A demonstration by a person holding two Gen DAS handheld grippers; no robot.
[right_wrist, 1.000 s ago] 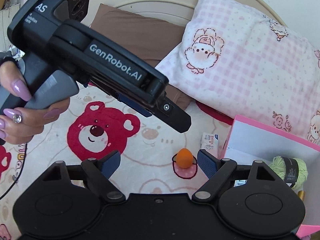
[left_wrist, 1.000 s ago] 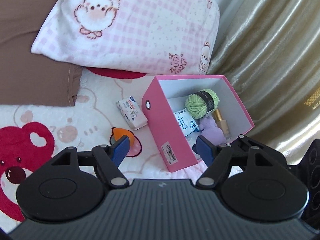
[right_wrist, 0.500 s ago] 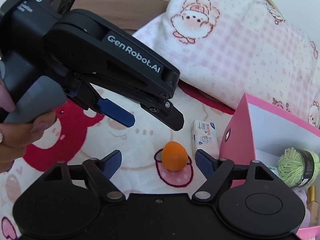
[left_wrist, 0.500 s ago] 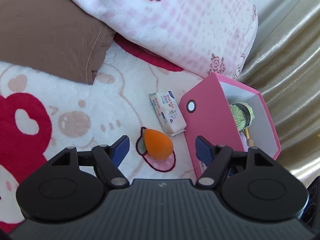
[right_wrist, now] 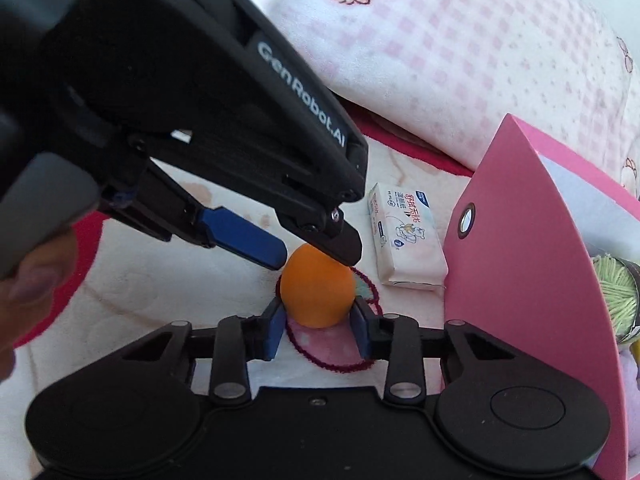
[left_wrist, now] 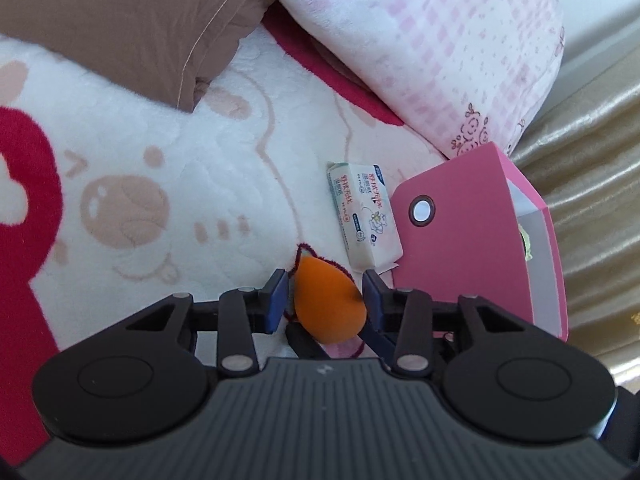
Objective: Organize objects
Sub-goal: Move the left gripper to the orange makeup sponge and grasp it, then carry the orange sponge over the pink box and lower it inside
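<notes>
An orange egg-shaped sponge (left_wrist: pixel 328 304) (right_wrist: pixel 316 296) lies on the bear-print blanket (left_wrist: pixel 160 160), just left of an open pink box (left_wrist: pixel 480 248) (right_wrist: pixel 520 260). My left gripper (left_wrist: pixel 326 284) (right_wrist: pixel 316 254) is closing on the sponge from above, and both pads meet its sides. My right gripper (right_wrist: pixel 317 312) is shut on the same sponge lower down, one blue pad on each side. A white tissue pack (left_wrist: pixel 362 216) (right_wrist: pixel 404 232) lies flat beside the box's near wall. Inside the box I see green yarn (right_wrist: pixel 616 292).
A pink checked pillow (left_wrist: pixel 440 40) and a brown pillow (left_wrist: pixel 120 20) lie behind the objects. A gold curtain (left_wrist: pixel 592 160) hangs right of the box. A person's hand (right_wrist: pixel 24 292) holds the left gripper's handle at the left edge.
Both grippers dropped toward the blanket and drew in around the orange sponge. Their jaws went from wide apart to closed against its sides. The box and tissue pack stayed put.
</notes>
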